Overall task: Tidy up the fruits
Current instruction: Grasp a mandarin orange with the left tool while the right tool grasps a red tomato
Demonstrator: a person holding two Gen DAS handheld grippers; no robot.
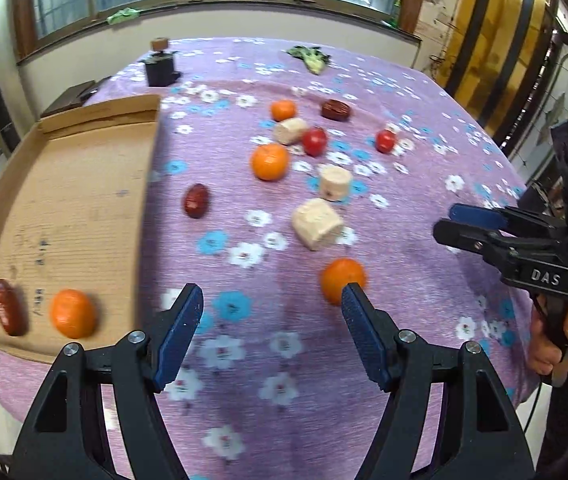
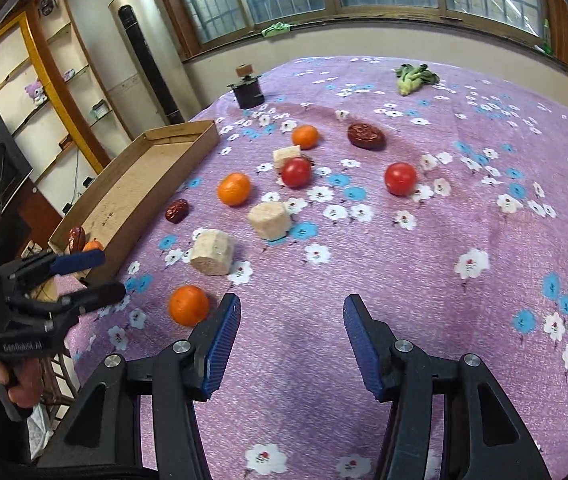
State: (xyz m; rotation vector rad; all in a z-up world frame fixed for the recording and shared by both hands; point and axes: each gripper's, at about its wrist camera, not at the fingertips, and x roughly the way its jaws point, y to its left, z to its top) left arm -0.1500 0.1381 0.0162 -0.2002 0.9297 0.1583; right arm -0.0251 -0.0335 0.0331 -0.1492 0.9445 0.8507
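A cardboard tray (image 1: pixel 83 200) lies at the table's left edge and holds one orange (image 1: pixel 72 314) and one red date (image 1: pixel 5 312). On the purple flowered cloth lie three oranges, the nearest (image 1: pixel 343 280) just beyond my left gripper's right fingertip. Two tomatoes (image 1: pixel 314 141) (image 1: pixel 386 141), two dates (image 1: pixel 195 200) (image 1: pixel 336 110) and three beige chunks (image 1: pixel 318 223) are scattered farther back. My left gripper (image 1: pixel 272 294) is open and holds nothing. My right gripper (image 2: pixel 292 302) is open over bare cloth, with the nearest orange (image 2: pixel 188 305) to its left.
A black device with a wooden knob (image 1: pixel 159 66) and a green leafy vegetable (image 1: pixel 312 58) sit at the table's far end. A person's hand (image 1: pixel 564 340) holds the right gripper (image 1: pixel 446 222) at the table's right side. The left gripper (image 2: pixel 109 276) hovers by the tray's near corner.
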